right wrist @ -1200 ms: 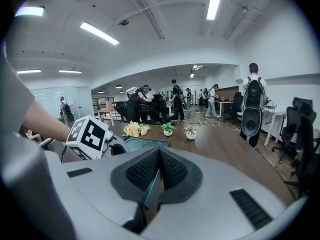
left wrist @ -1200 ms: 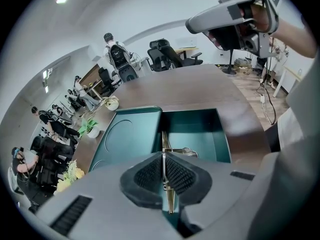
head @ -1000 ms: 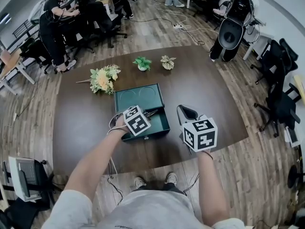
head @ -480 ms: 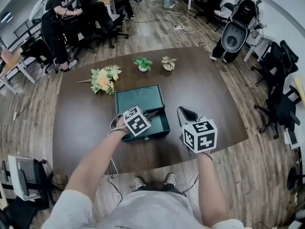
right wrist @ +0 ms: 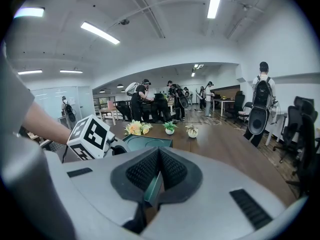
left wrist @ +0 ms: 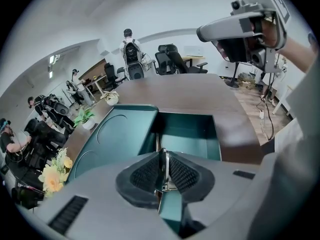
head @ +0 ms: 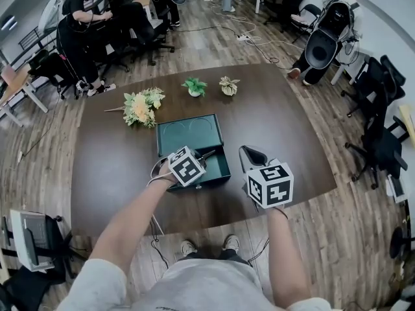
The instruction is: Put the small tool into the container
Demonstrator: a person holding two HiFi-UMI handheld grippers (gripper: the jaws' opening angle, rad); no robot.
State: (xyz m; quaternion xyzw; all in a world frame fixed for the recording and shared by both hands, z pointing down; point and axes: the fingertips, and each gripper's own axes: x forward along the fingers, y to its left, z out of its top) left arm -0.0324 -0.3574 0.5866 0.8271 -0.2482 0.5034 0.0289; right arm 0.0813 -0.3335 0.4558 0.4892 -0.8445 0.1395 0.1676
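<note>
- While hanging over the near-L corner of the container point(head: 219, 168), pointing steeply down w/ marker cube up: L gripper point(head: 200, 158).
- Pads point(left wrist: 147, 174) only a narrow slit apart, having just been opening.
- Small tool point(left wrist: 162, 165) on edge in that slit: thin metal strip, looking to touch both pads, so seemingly gripped.
- Tool's free end poking out past the fingertips, above the green basin, close to the hinge side where the lid point(head: 188, 133) folds back.
- Can't tell if tool tip touches basin floor.
- Container sitting mid-table point(head: 279, 115), nearer the near edge; lid open flat toward the far edge, inside up.
- R gripper point(right wrist: 159, 156) just R of the container, apart from it, toward the table's near-R corner, tilted slightly down.
- R pads point(right wrist: 175, 171) meeting at the tips, nothing between them there.
- In R gripper view: L gripper's cube to the L, lid beyond.
- Flower bunch point(head: 141, 107) off the lid's far-L corner, well apart from both grippers.
- Two small potted plants point(head: 193, 85) by the table's far edge, side by side, not touching.
</note>
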